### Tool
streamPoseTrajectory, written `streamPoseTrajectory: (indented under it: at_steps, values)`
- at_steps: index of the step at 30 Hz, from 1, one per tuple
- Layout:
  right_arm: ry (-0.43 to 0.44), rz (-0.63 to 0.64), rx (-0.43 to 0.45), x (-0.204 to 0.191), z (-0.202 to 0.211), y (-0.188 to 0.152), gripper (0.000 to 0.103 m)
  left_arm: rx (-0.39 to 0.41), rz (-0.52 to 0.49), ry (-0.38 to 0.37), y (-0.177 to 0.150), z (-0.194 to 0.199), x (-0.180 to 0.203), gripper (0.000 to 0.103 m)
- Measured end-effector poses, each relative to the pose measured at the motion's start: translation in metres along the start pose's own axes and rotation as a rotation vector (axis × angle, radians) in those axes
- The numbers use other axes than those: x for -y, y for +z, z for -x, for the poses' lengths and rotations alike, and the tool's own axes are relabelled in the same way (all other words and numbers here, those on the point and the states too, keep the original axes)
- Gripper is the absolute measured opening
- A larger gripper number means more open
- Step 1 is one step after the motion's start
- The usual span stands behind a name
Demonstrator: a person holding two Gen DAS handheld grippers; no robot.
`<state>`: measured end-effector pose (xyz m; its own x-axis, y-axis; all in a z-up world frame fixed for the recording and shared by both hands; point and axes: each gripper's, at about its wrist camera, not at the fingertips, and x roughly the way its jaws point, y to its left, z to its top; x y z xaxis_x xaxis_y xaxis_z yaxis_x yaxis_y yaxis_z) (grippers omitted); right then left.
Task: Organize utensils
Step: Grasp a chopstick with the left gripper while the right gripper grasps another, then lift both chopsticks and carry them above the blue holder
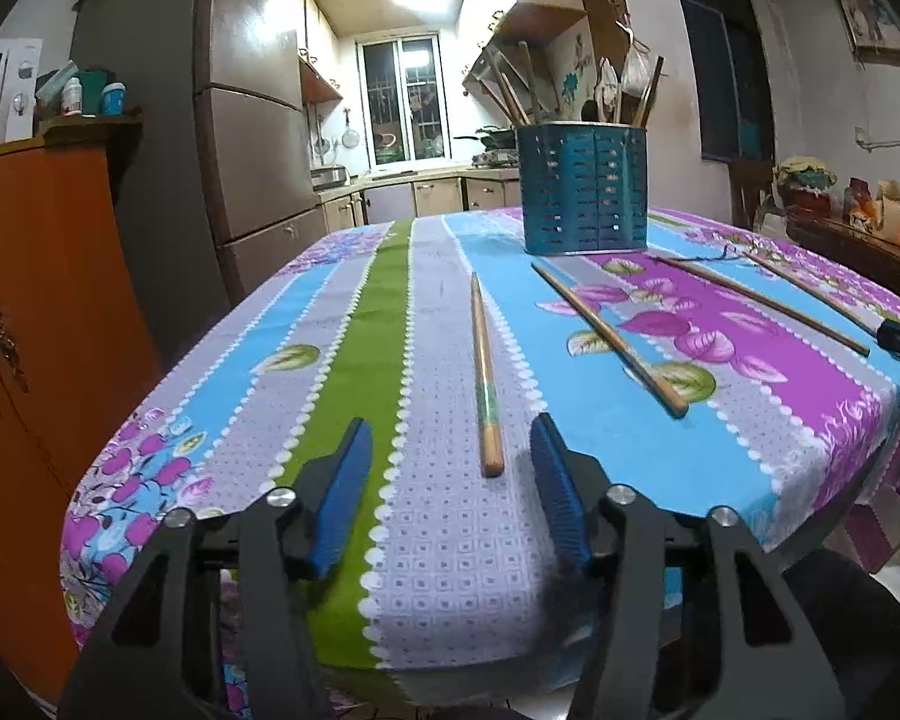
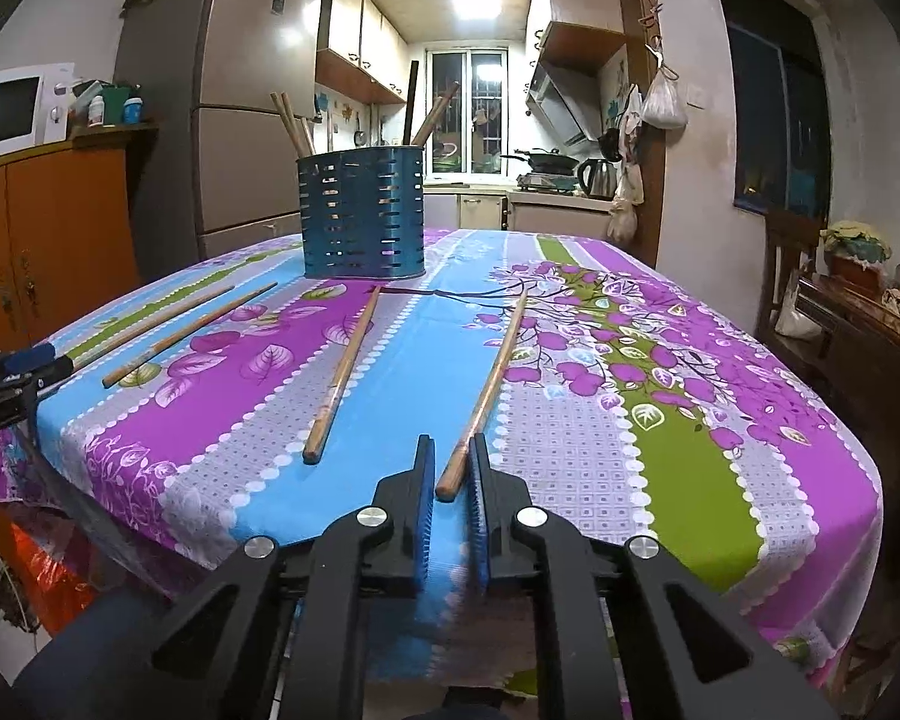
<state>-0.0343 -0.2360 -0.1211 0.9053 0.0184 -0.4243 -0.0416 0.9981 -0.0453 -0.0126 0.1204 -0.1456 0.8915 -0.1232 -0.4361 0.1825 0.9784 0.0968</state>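
The left gripper (image 1: pixel 450 450) is hovering low at the near edge of the counter (image 1: pixel 450 570), its blue-padded fingers (image 1: pixel 345 480) spreading wide apart and gripping nothing. The butt end of the nearest chopstick (image 1: pixel 486 378) is lying just ahead of the gap between them, closer to the right finger, with its thin tip pointing away along a grey stripe of the flowered cloth. In the right wrist view, the right gripper (image 2: pixel 452 468) is sitting at the same near edge, its fingers (image 2: pixel 424 498) drawn close together on either side of the butt end of the rightmost chopstick (image 2: pixel 486 390); whether the pads are actually pinching the wood cannot be told, as a thin gap is showing on each side. That chopstick is lying flat on the cloth, its tip running away toward the purple blossoms. Just to its left, a second chopstick (image 2: pixel 343 372) is resting alone on the purple and blue stripes, well apart from the others. Further left, one more loose chopstick (image 2: pixel 189 333) is lying at a slant, and the left gripper is showing at the frame's edge beside it. Beyond all the loose sticks, the blue slotted utensil holder (image 2: pixel 363 213) is standing upright on the far part of the counter, with several chopsticks and utensils already sticking up out of it. Behind it, a tall refrigerator (image 2: pixel 240 120) is standing beside the kitchen doorway.
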Motion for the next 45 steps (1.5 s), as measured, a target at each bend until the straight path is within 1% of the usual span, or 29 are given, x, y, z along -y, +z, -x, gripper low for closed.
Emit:
streamPoseTrajectory:
  at_steps: [2, 3, 4, 5, 7, 9, 17, 22, 25, 29, 31, 35, 38, 40, 45]
  values:
    - [-0.002, 0.001, 0.000, -0.001, -0.001, 0.001, 0.013, -0.002, 0.004, -0.017, 0.000, -0.002, 0.000, 0.044]
    - [-0.006, 0.005, 0.001, -0.002, -0.002, 0.002, 0.013, -0.002, 0.000, -0.026, 0.000, -0.004, 0.001, 0.038]
    - [-0.009, 0.009, 0.003, -0.003, -0.003, 0.001, 0.012, -0.004, -0.003, -0.037, 0.001, -0.005, 0.003, 0.029]
    - [-0.011, 0.011, 0.005, -0.004, -0.003, 0.001, 0.012, -0.003, -0.008, -0.044, 0.002, -0.007, 0.005, 0.025]
    - [-0.015, 0.007, 0.010, -0.004, -0.004, 0.001, 0.012, 0.004, -0.019, -0.058, 0.003, -0.010, 0.011, 0.011]
    - [-0.020, 0.007, 0.008, -0.005, -0.004, 0.001, 0.012, 0.015, -0.019, -0.060, 0.001, -0.009, 0.014, 0.008]
    - [-0.037, -0.004, 0.011, -0.007, -0.003, -0.001, 0.013, 0.036, -0.005, -0.061, -0.002, -0.008, 0.014, 0.008]
    - [-0.070, -0.001, 0.022, -0.012, 0.000, -0.004, 0.012, 0.061, 0.003, -0.042, -0.006, -0.006, 0.016, 0.008]
    - [-0.075, -0.005, 0.031, -0.012, 0.000, -0.004, 0.010, 0.065, 0.003, -0.034, -0.006, -0.004, 0.017, 0.005]
    - [-0.076, -0.017, 0.050, -0.012, 0.003, -0.004, 0.008, 0.066, 0.014, -0.036, -0.005, -0.003, 0.016, 0.005]
    - [-0.075, -0.010, 0.064, -0.013, 0.008, 0.002, 0.008, 0.081, 0.020, -0.037, -0.001, 0.002, 0.015, 0.005]
    - [-0.069, 0.013, 0.096, -0.014, 0.022, 0.020, 0.008, 0.132, 0.030, -0.047, 0.016, 0.018, 0.012, 0.005]
    - [-0.068, 0.032, 0.140, -0.013, 0.040, 0.039, 0.008, 0.186, 0.035, -0.052, 0.035, 0.034, 0.009, 0.005]
    - [-0.071, 0.048, 0.173, -0.013, 0.051, 0.052, 0.008, 0.233, 0.026, -0.054, 0.052, 0.044, 0.007, 0.005]
    - [-0.055, 0.096, 0.254, -0.009, 0.068, 0.092, 0.008, 0.317, 0.008, -0.058, 0.094, 0.050, 0.008, 0.005]
